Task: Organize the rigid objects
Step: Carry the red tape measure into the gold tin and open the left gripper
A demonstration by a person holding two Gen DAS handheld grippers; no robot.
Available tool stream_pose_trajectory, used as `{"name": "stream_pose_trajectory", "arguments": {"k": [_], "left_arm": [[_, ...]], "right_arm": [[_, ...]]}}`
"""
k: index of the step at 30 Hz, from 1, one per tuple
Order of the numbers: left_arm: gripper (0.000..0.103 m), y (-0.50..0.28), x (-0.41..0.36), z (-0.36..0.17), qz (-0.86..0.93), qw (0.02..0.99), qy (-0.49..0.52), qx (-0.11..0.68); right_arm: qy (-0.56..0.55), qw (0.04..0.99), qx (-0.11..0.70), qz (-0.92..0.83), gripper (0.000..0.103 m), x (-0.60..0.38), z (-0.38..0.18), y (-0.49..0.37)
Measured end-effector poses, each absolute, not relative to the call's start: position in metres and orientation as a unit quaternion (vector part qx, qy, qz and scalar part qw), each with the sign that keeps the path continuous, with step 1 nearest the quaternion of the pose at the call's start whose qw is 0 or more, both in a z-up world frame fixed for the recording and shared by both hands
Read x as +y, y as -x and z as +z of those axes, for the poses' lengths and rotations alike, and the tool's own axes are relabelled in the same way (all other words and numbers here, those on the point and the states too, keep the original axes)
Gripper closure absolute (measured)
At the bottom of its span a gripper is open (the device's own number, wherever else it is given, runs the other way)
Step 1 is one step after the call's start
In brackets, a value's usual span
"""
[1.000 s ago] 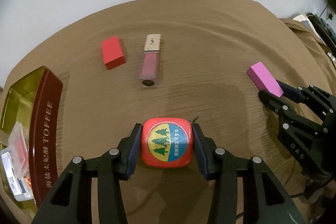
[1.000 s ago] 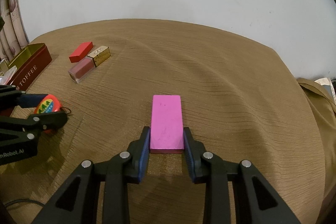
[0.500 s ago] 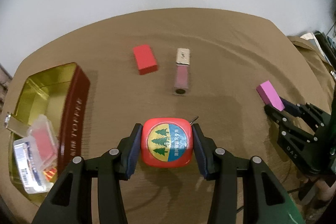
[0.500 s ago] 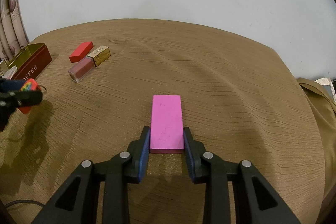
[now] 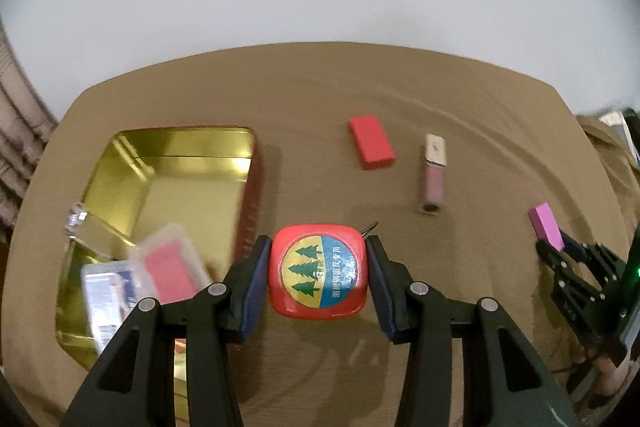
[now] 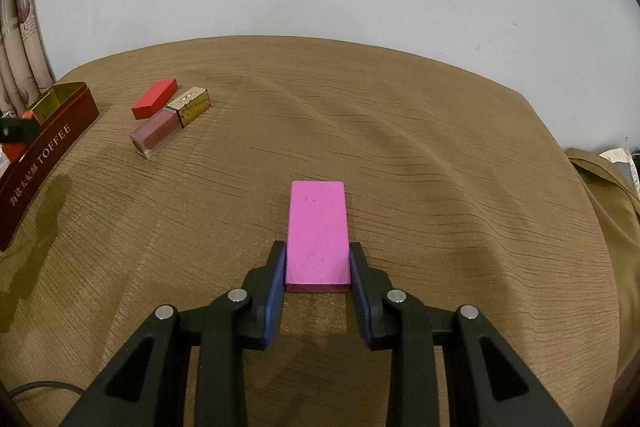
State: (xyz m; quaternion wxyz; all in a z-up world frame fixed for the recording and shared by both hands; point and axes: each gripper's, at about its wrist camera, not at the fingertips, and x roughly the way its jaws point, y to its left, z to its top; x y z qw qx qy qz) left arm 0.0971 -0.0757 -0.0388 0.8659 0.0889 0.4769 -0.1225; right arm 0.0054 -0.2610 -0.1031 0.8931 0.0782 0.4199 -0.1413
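Red tape measure [image 5: 318, 271] clamped between the left gripper [image 5: 318, 277] pads, now lifted off the brown cloth [image 6: 420, 155] and carried leftward, just beside the open gold-lined tin [image 5: 172, 163] instead of out at mid-table. Round pine-tree sticker with Chinese characters facing the camera. "TOFFEE" plus Chinese script readable along the tin's maroon wall. Pointing steeply downward. Pink block [image 6: 317, 233] unmoved on the cloth, gripped at its near end by the right gripper [image 6: 318, 277], also angled down. Farther off, red block [image 6: 155, 98] beside lip gloss tube [image 6: 170, 121].
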Motion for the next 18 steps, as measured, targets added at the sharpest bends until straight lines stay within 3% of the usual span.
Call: {"name": "stream_pose_trajectory", "arguments": {"k": [18], "left_arm": [[0.060, -0.139, 0.036, -0.034, -0.024, 0.875, -0.032, 0.483]], "right_arm": [[-0.077, 0.893, 0.420, -0.143, 0.072, -0.261, -0.103, -0.005]]}}
